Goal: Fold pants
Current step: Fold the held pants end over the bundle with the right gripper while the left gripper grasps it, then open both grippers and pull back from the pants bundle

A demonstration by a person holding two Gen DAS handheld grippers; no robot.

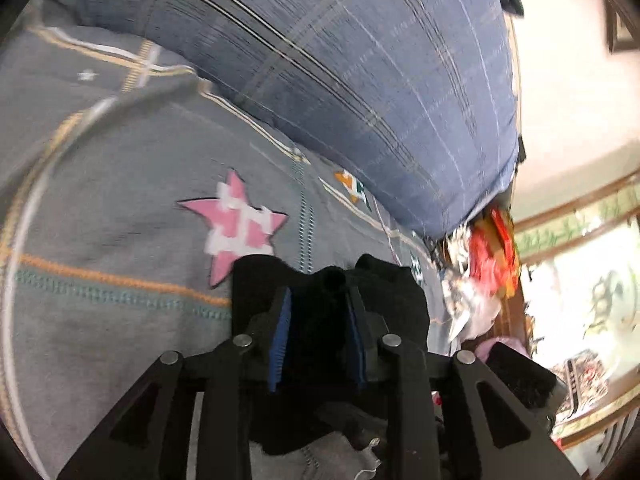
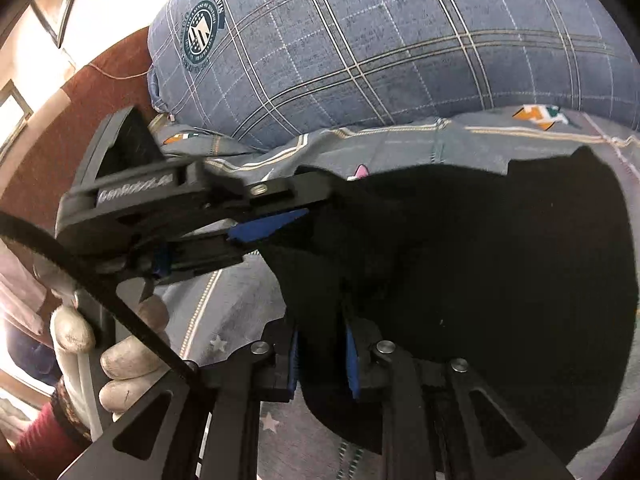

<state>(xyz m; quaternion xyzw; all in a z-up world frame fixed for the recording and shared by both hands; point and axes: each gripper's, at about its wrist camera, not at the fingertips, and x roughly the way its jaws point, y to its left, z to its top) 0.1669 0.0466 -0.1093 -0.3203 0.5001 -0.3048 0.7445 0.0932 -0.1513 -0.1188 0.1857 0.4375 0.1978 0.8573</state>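
1. Left wrist view: my left gripper [image 1: 318,300] has black pants [image 1: 320,312] bunched between its blue pads [image 1: 280,332], jaws narrow and clamped on the cloth. Under it lies the grey bedsheet [image 1: 100,220] with a pink star [image 1: 236,228]; a blue plaid pillow [image 1: 340,80] sits along the bed's far edge.
2. Right wrist view: my right gripper [image 2: 322,336] pinches the pants [image 2: 480,280] too, jaws narrow. My gloved left hand [image 2: 116,356] holds the left gripper [image 2: 312,216] in from the left, biting the same cloth's upper edge. The pants hang spread over the bedsheet [image 2: 232,300], just before the pillow [image 2: 400,48].
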